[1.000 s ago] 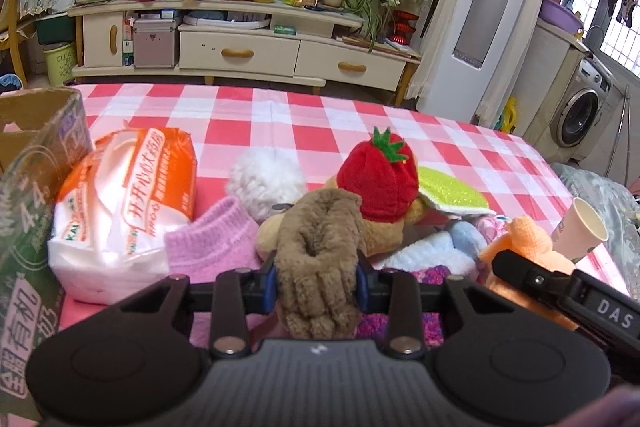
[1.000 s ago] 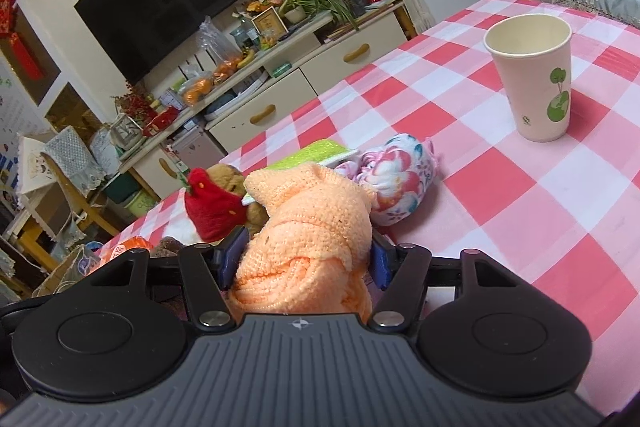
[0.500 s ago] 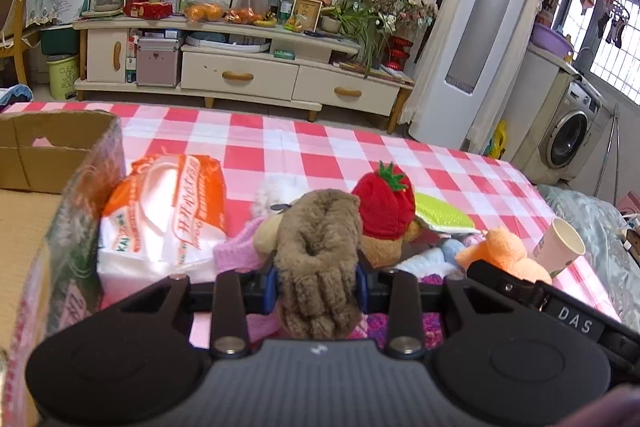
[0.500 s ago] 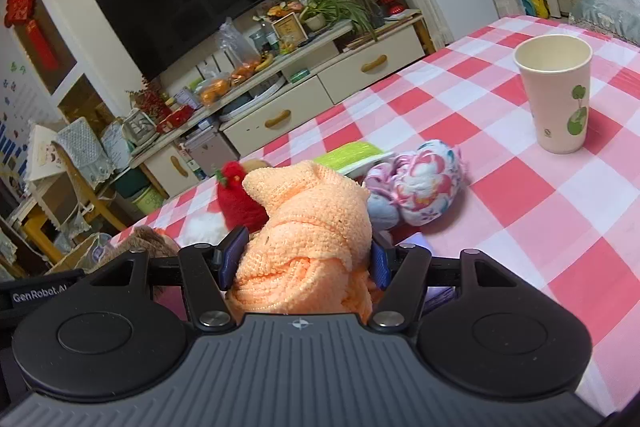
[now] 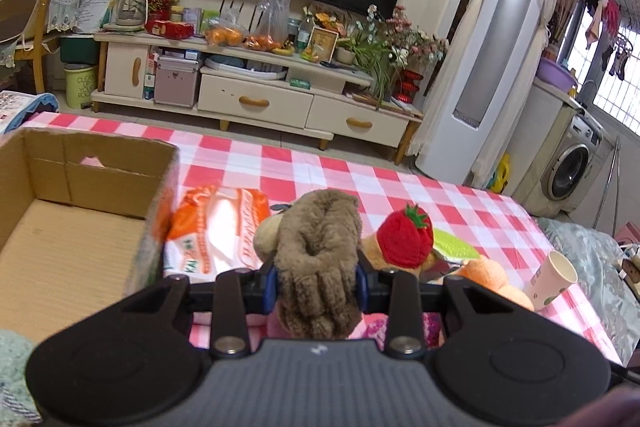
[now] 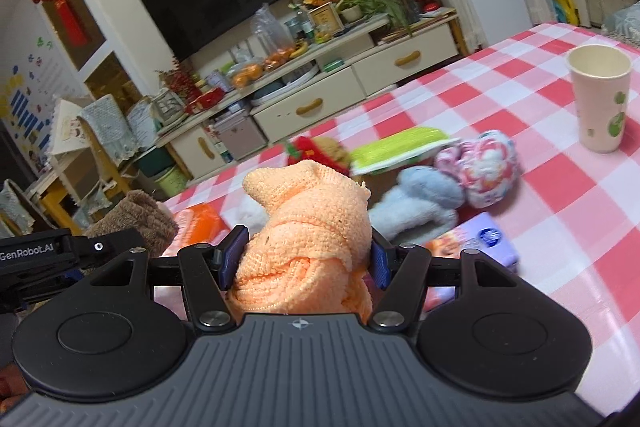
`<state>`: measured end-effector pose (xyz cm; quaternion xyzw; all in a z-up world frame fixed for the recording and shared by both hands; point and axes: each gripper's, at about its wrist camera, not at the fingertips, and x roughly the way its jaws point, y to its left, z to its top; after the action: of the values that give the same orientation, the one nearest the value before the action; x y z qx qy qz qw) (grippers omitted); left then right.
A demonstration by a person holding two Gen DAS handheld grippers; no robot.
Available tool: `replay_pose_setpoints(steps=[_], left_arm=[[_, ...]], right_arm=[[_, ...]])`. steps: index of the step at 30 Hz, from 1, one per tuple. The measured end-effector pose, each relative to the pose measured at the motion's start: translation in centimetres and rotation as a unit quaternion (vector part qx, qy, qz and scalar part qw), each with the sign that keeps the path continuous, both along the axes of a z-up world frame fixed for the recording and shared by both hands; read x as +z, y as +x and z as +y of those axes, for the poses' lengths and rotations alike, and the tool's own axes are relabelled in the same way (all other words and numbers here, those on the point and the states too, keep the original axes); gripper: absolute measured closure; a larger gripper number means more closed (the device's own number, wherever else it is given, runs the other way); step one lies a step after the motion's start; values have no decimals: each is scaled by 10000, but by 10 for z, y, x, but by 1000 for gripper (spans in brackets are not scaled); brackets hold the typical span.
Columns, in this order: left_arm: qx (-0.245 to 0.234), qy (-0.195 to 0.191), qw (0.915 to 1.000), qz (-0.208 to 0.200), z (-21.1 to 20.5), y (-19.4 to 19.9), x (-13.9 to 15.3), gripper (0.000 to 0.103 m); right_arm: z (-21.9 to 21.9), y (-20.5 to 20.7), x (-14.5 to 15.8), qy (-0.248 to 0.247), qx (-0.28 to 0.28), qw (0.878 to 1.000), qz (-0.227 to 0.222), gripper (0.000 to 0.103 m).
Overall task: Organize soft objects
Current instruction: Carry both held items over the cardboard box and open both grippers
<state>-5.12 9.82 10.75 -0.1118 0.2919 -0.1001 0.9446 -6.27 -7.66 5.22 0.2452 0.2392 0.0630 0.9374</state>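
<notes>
The left gripper [image 5: 316, 277] is pinched tight on a fuzzy brown knitted glove [image 5: 318, 259], its blue pads [image 5: 271, 281] pressing into both sides of the glove, which bulges up and forward past the fingertips. To the left of this gripper stands an open brown cardboard box [image 5: 80, 187], its bare floor in view. Just ahead and slightly left of it lies a white and orange plastic pack of tissues [image 5: 218, 227] on the red and white checked worktop [image 5: 360, 183]. Ahead and to the right sits a tan plush toy with a red strawberry cap [image 5: 406, 239], with a flat lime-green sponge cloth [image 5: 454, 245] just beyond it.

The right gripper [image 6: 304, 259] is clamped on a bundled orange knitted cloth [image 6: 310, 227], its jaws standing fairly wide with the blue pads [image 6: 234, 259] pushed against the bundle's sides. Ahead and to the right of it lie a pale blue fluffy sock [image 6: 420, 203] and a pink and white floral fleece roll [image 6: 482, 167], touching each other. Close on the right, near the fingertip, is a small lilac packet [image 6: 480, 243]. Farther off to the right stands a white paper cup with green leaf marks [image 6: 600, 103], upright and well apart from the soft things. The left gripper and its brown glove show at this gripper's left.
</notes>
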Motion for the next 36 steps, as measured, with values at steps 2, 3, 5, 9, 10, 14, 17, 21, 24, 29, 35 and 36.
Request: replay_pose_setpoints(steps=[2, 3, 5, 9, 10, 14, 17, 21, 24, 29, 35, 36], left_arm=[[36, -21, 10000, -38, 7, -4, 2, 69], [53, -23, 10000, -52, 9, -4, 3, 69], [106, -31, 9999, -85, 15, -7, 6, 68], [243, -83, 9996, -154, 30, -12, 9, 68], [287, -98, 9994, -171, 34, -13, 10, 68], [484, -144, 9985, -200, 51, -17, 13, 68], [645, -169, 9976, -210, 64, -18, 14, 68], [946, -201, 9951, -205, 84, -21, 15, 67], [1188, -181, 9925, -217, 99, -22, 16, 67], [1523, -218, 9879, -191, 124, -21, 16, 67], [1806, -264, 9832, -72, 146, -21, 11, 66], [1850, -255, 9824, -53, 148, -21, 10, 65]], right_arm=[[3, 1, 2, -23, 102, 9999, -31, 27], [5, 1, 4, -35, 159, 9999, -51, 27], [10, 3, 6, -68, 267, 9996, -85, 27], [18, 9, 8, -121, 483, 9987, -111, 27], [19, 11, 8, -124, 537, 9984, -113, 27], [23, 15, 10, -136, 754, 9970, -137, 27], [28, 18, 13, -138, 921, 9955, -186, 27], [31, 19, 16, -115, 1192, 9924, -278, 26], [36, 21, 18, -128, 1413, 9893, -352, 26], [45, 24, 18, -170, 1774, 9831, -422, 26], [55, 28, 16, -247, 2098, 9762, -486, 26], [58, 29, 16, -280, 2148, 9750, -498, 25]])
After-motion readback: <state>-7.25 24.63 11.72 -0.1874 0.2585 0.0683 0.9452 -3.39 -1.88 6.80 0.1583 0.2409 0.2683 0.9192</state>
